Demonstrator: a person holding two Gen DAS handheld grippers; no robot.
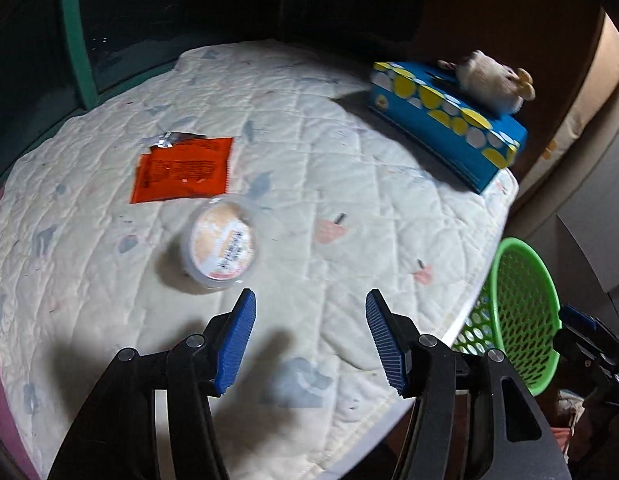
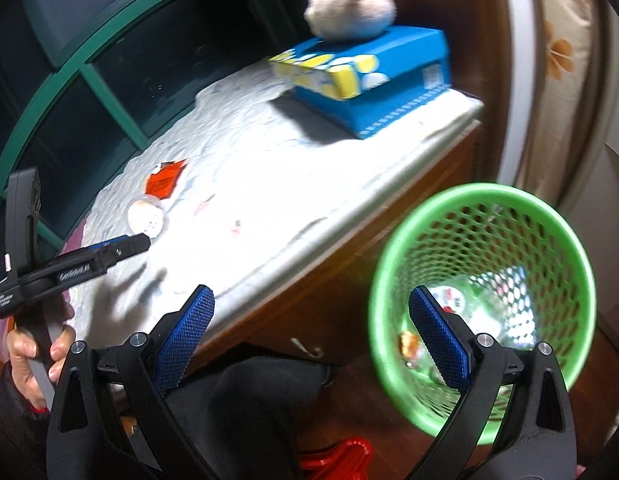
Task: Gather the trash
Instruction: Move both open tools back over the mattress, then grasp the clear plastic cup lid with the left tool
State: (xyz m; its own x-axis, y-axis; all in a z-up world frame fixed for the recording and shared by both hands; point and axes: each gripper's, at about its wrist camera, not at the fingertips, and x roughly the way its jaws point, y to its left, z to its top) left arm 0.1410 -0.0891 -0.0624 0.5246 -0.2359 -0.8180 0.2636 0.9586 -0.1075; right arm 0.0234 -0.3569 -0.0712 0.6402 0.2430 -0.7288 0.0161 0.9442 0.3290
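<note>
Red wrapper [image 1: 181,170]: 1, flat on the quilted cover [image 1: 309,152] at the left, well apart from both grippers; being so thin and flat, the fingers could skate over it or pinch the cloth instead.
Sealed cup [image 1: 221,242]: 1, lying tilted just ahead of the left gripper [image 1: 309,336], whose jaws are spread wide with nothing between them; round and on its side, it could roll off at a nudge from 1 finger.
Tissue box [image 1: 445,120]: 1, with 1 plush toy [image 1: 489,80] on top, at the far right corner; not trash by the look of it, and a wide swing could knock the toy off.
Green basket [image 2: 485,304]: 1, on the floor beside the table, several scraps already inside; a drop released short of the rim would land on the floor.
Right gripper [image 2: 309,340]: jaws spread, empty, over the basket's near side.
</note>
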